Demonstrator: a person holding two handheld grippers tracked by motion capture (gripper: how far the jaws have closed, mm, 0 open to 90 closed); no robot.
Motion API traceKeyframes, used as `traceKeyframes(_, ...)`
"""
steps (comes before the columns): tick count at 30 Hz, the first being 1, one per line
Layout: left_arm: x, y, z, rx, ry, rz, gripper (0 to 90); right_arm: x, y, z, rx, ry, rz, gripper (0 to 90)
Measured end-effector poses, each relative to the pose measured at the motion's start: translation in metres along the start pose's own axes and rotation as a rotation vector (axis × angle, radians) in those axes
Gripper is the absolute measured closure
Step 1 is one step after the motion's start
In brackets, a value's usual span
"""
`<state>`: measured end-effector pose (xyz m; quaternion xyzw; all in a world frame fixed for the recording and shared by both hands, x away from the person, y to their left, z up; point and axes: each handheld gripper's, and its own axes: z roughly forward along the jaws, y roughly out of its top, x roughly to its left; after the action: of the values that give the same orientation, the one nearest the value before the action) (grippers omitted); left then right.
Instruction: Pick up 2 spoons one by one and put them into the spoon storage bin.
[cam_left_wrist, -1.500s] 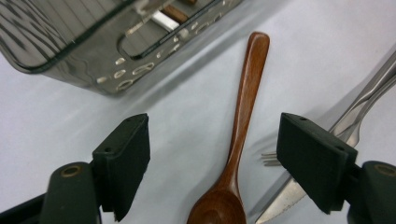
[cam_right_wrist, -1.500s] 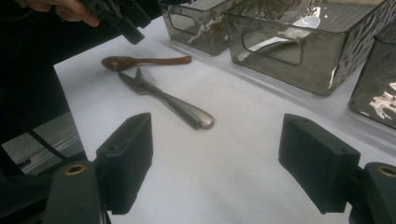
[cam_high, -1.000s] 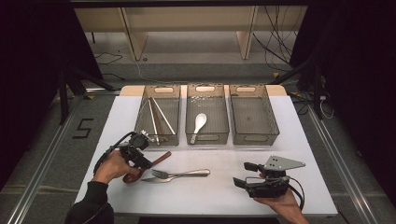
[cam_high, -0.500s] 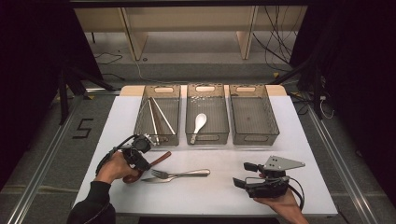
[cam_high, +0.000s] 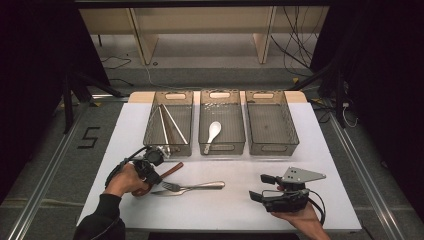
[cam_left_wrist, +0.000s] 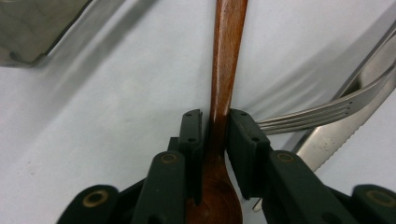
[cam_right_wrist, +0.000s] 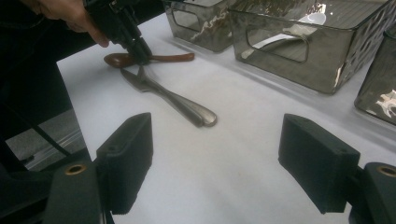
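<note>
The left gripper (cam_left_wrist: 215, 128) has just been closing and is now pinching the neck of the brown wooden spoon (cam_left_wrist: 225, 70), which is lying flat on the white table (cam_high: 235, 205) beside a steel fork (cam_high: 172, 187) and knife (cam_high: 207, 185). The right gripper (cam_right_wrist: 217, 156) is hanging wide open, gripping nothing, well apart.

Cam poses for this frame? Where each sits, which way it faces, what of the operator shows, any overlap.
High view: above the person's side, looking forward and down on the white table and three bins; both forearms enter from the bottom.
Left gripper view: rides the left gripper, looking along its jaws, which have just been closing on the wooden spoon.
Right gripper view: rides the right gripper, jaws open, facing across the table toward the left hand.
Shared: the fork and spoon appear in all three.
</note>
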<state>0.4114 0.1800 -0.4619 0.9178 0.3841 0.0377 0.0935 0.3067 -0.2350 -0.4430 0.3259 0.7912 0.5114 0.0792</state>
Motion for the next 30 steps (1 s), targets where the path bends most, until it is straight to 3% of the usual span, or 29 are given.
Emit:
traceKeyframes(17,0.003,-0.001,-0.001,-0.036,-0.01,-0.019,80.8,0.0,0.0,0.0,-0.002,-0.001,-0.002,27.1)
traceKeyframes(27,0.008,-0.003,-0.013,-0.09,-0.021,-0.042,81.0,0.0,0.0,0.0,0.0,0.0,-0.001,27.1)
traceKeyframes(30,0.007,-0.003,-0.016,-0.096,-0.031,-0.033,81.1,0.0,0.0,0.0,0.0,0.0,-0.001,27.1)
